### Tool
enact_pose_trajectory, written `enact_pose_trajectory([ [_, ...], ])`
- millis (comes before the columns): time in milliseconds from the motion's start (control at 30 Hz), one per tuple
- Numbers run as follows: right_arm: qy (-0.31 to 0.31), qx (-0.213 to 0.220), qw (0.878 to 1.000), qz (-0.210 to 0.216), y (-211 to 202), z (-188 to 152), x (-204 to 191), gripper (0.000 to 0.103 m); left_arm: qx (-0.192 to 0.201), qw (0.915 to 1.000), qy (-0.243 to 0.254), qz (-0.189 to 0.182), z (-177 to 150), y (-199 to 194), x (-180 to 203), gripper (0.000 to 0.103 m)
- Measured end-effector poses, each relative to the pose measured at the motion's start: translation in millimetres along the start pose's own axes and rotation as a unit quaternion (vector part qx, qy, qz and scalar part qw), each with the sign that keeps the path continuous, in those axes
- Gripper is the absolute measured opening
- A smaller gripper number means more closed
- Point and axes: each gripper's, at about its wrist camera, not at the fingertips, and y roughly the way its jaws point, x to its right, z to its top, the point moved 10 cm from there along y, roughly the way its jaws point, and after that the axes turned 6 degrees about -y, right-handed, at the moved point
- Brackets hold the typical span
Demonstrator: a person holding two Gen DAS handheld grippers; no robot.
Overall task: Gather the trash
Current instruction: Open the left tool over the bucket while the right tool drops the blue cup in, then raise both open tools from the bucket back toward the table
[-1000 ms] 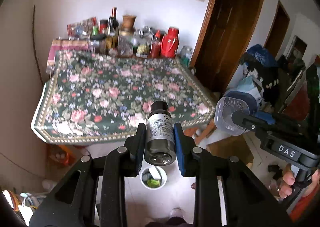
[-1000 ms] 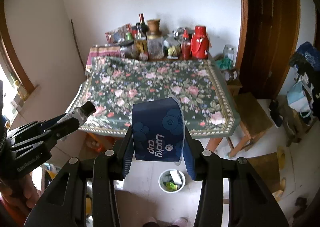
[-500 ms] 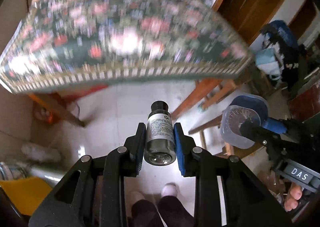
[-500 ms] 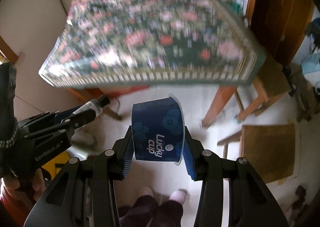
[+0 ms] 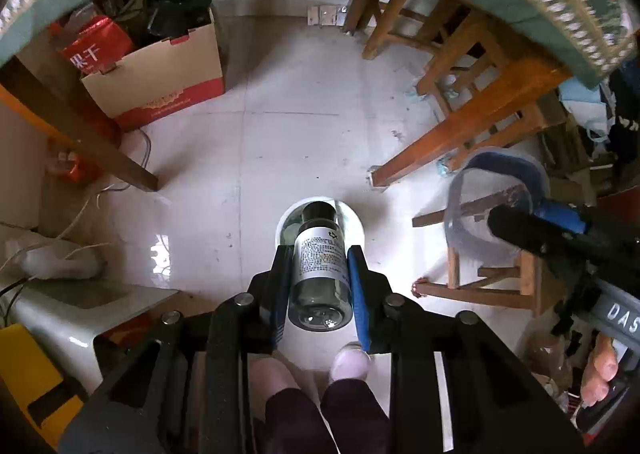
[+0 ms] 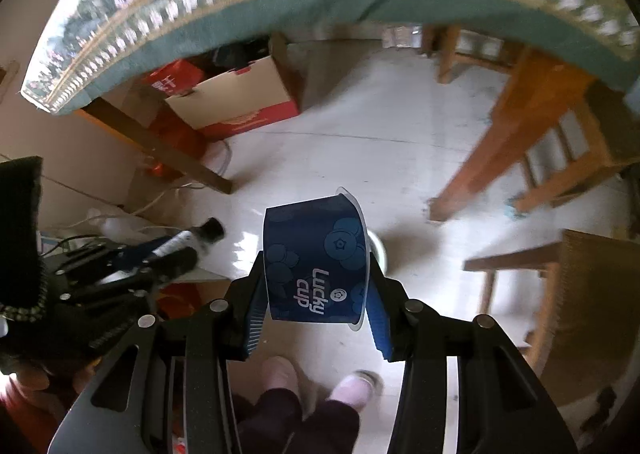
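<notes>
A small dark bottle [image 5: 320,254] with a white label is clamped between the jaws of the left gripper [image 5: 320,266], directly over a white bin [image 5: 352,219] on the tiled floor [image 5: 280,141]. A blue plastic cup [image 6: 316,262] is squeezed in the right gripper [image 6: 316,290], the bin's rim [image 6: 378,248] showing at 3 o'clock of the cup.

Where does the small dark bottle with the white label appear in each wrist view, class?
Left wrist view: the bottle sits bottom centre, clamped in the left hand-held gripper, over the white bin.
Right wrist view: the bottle is at middle left.
Shared landmark: the cardboard box under the table.
</notes>
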Motion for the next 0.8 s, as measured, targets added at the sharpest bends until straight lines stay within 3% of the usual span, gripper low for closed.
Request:
enact_pose_trajectory([
  [67,0.001,-0.007,1.0,0.007,13.6,-1.2,-0.5,0.047,-0.001,1.0,-0.004,0.002,3.4,13.1,-4.7,0.027],
  [100,0.006,-0.012,1.0,0.007,20.6,-2.6,1.2,0.059,-0.002,1.0,-0.005,0.003,4.2,19.4,-6.0,0.027],
  [167,0.017,-0.015,1.0,0.001,28.1,-4.4,7.9,0.073,-0.008,0.9999,-0.009,0.0,5.4,32.4,-8.4,0.027],
  [467,0.05,-0.037,0.998,-0.015,36.6,-14.9,34.3,0.073,-0.047,0.9984,-0.01,-0.031,6.2,69.4,10.6,0.027],
  [567,0.058,-0.035,0.998,-0.018,30.1,-13.8,36.5,0.073,-0.074,0.9967,-0.014,-0.03,5.0,77.4,18.4,0.044],
  [800,0.058,-0.019,0.998,-0.026,-5.0,-6.5,35.3,0.073,-0.058,0.9981,0.01,-0.02,9.4,34.9,36.0,0.044],
])
